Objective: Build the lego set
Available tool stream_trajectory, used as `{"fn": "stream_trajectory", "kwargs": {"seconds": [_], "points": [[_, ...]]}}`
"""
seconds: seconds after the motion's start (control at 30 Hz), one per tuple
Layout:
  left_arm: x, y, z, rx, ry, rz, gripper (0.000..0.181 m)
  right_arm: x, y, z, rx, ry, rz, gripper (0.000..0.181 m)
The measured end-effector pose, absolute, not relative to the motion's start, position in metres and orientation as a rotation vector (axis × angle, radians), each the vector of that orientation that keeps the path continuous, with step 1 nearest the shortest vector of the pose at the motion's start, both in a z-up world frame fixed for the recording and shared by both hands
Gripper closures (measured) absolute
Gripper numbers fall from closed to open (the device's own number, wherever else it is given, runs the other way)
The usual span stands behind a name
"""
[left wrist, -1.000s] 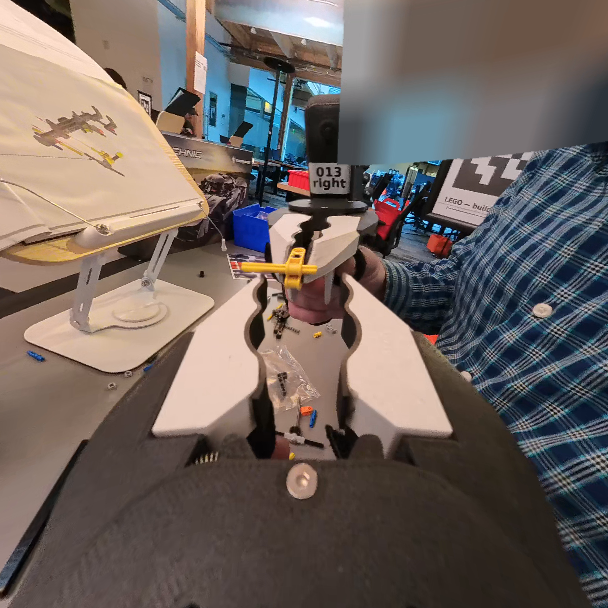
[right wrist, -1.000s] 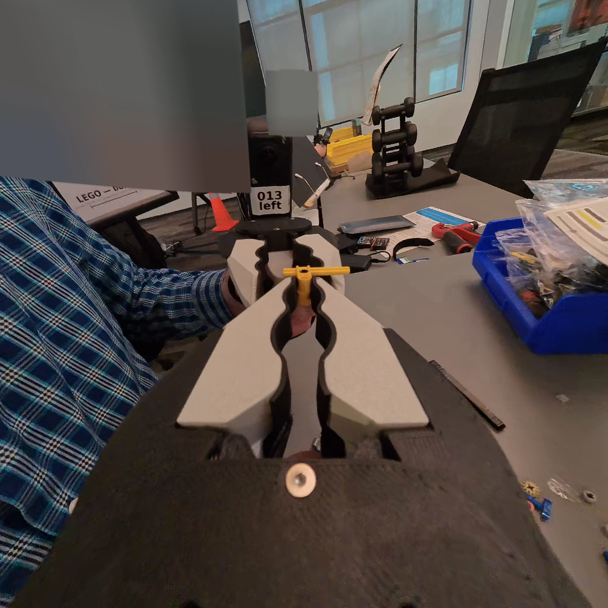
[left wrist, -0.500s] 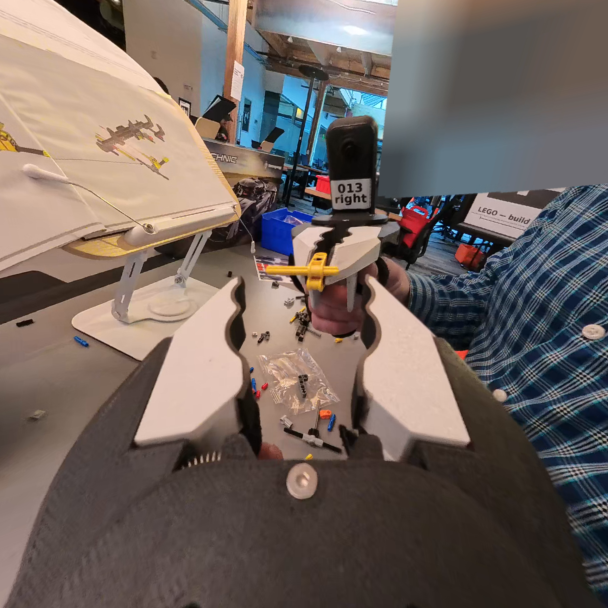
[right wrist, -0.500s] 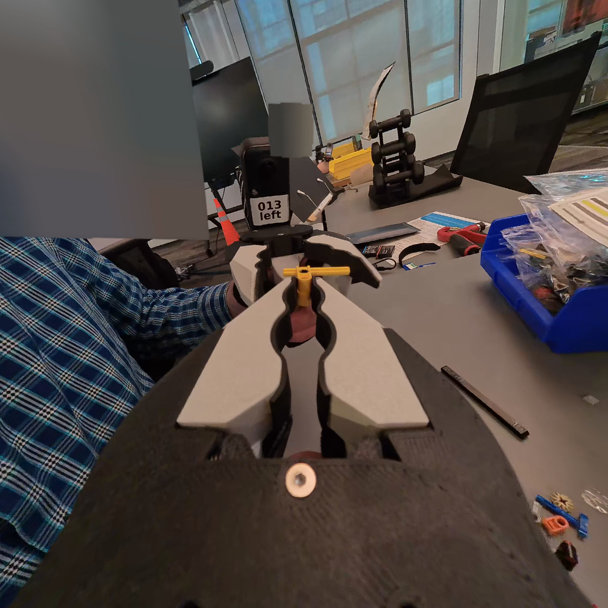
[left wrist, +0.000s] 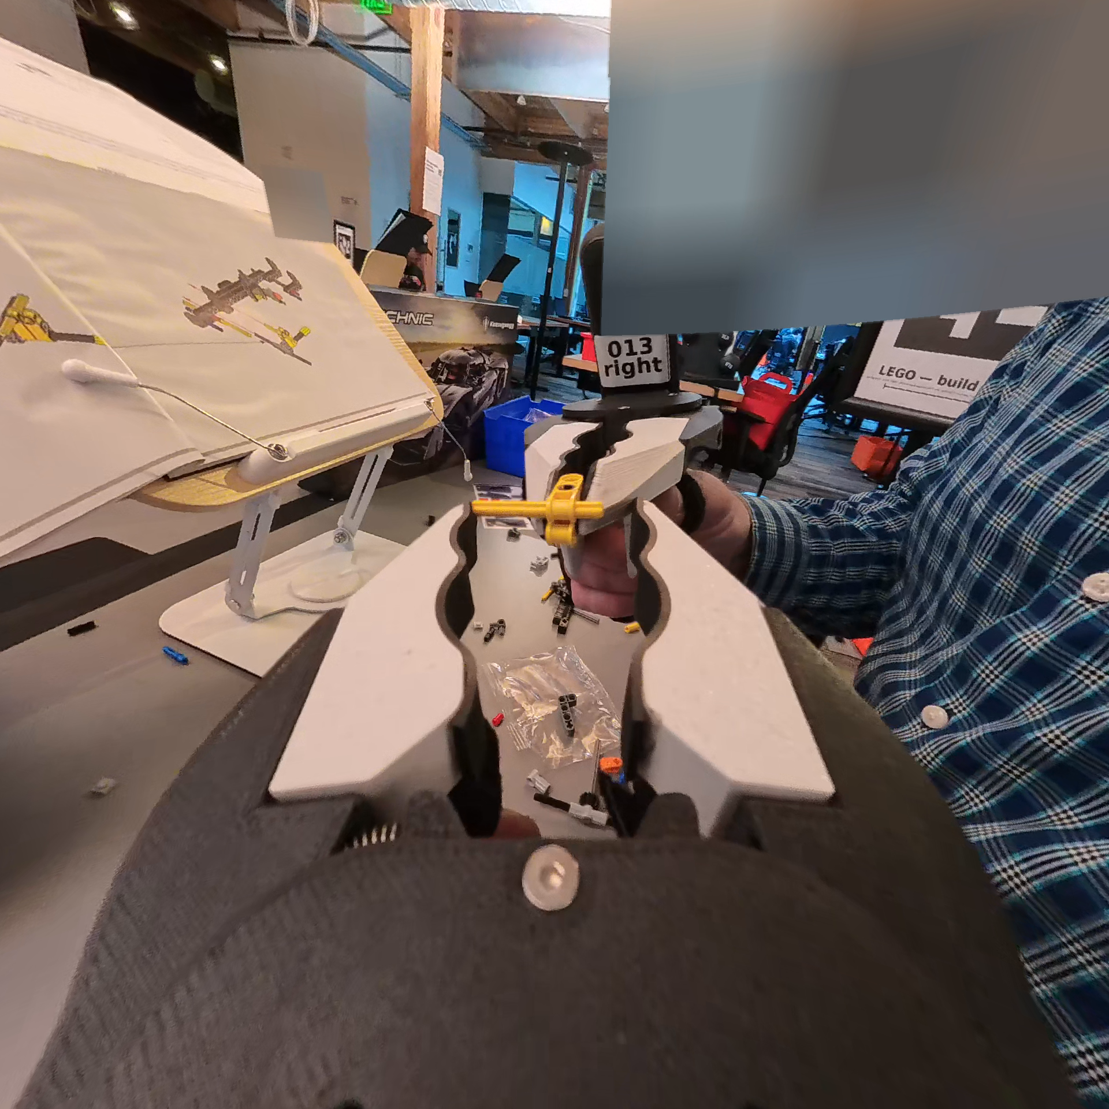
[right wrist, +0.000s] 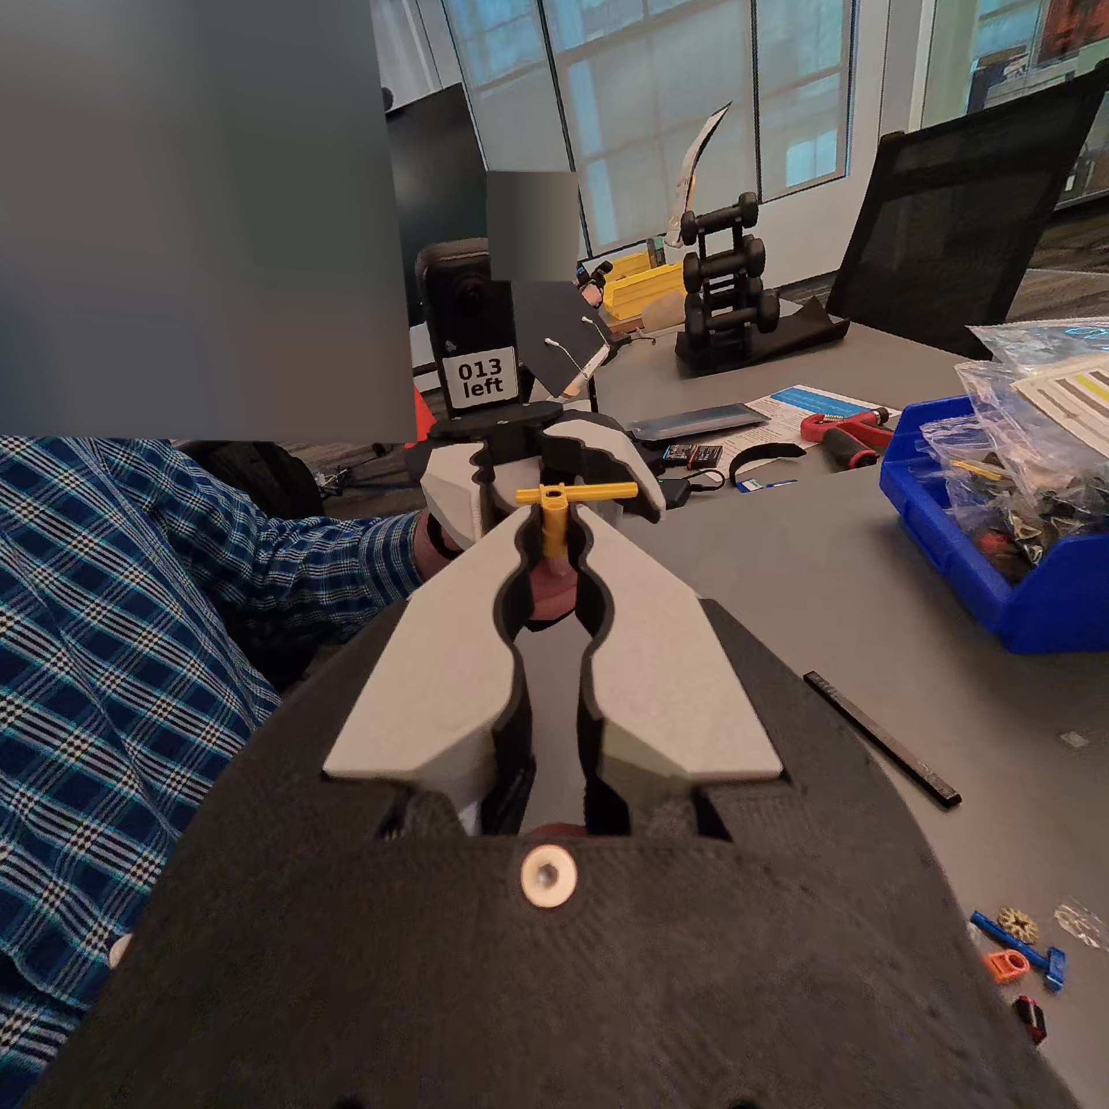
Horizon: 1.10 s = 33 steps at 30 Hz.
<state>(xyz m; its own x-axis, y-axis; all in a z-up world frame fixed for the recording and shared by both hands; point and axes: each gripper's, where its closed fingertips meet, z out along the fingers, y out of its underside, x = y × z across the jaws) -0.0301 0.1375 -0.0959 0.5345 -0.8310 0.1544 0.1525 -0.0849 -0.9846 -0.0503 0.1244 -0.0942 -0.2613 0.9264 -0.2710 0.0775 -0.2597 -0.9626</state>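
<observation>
We've got the right gripper (right wrist: 551, 516) pinched tight on a little yellow lego piece (right wrist: 561, 507), a connector with a yellow axle pushed through it crosswise, held up in the air over the grey table (right wrist: 780, 576) with the axle sticking out both sides of the fingertips. The left gripper (left wrist: 555, 540) sits just in front of it with its jaws spread wide and nothing between them; from the left wrist view the yellow piece (left wrist: 549, 510) hangs right at the far end of that gap, close to the tips but we can't tell if anything touches. Down on the table between the left fingers there's a clear plastic bag (left wrist: 555, 699) with a dark part inside, plus loose small bits around it in black, red, orange and blue. The open instruction booklet (left wrist: 198, 336) is propped on a white stand (left wrist: 264, 576) off to the side, showing build diagrams. Behind it there's a set box (left wrist: 462, 366) with printed branding, and each gripper carries a small white tag with writing. A blue bin (right wrist: 984, 540) stuffed with bagged parts sits on the table in the right wrist view.
</observation>
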Motion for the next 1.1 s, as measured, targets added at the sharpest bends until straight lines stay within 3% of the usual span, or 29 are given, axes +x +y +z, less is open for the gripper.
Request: {"fn": "stream_trajectory", "kwargs": {"seconds": [0.2,0.23,0.5,0.63,0.73,1.0,1.03,1.1], "points": [[-0.028,0.138,-0.096,-1.423,0.613,-0.893,0.134,-0.049,0.127,-0.094,-1.321,-1.270,1.626,0.175],[-0.027,0.137,-0.096,-1.420,0.628,-0.882,0.143,-0.049,0.129,-0.095,-1.334,-1.263,1.609,0.175],[-0.025,0.136,-0.093,-1.403,0.630,-0.879,0.143,-0.047,0.128,-0.092,-1.312,-1.279,1.592,0.175],[-0.025,0.132,-0.092,-1.413,0.633,-0.999,0.129,-0.045,0.122,-0.088,-1.272,-1.296,1.624,0.176],[-0.024,0.126,-0.088,-1.383,0.646,-1.054,0.143,-0.044,0.122,-0.087,-1.264,-1.310,1.614,0.176],[-0.023,0.119,-0.085,-1.350,0.628,-1.220,0.146,-0.044,0.115,-0.084,-1.226,-1.346,1.565,0.175],[-0.022,0.117,-0.086,-1.346,0.644,-1.231,0.156,-0.044,0.113,-0.083,-1.221,-1.349,1.579,0.175],[-0.023,0.116,-0.083,-1.336,0.631,-1.277,0.157,-0.044,0.111,-0.081,-1.207,-1.346,1.580,0.175]]}}
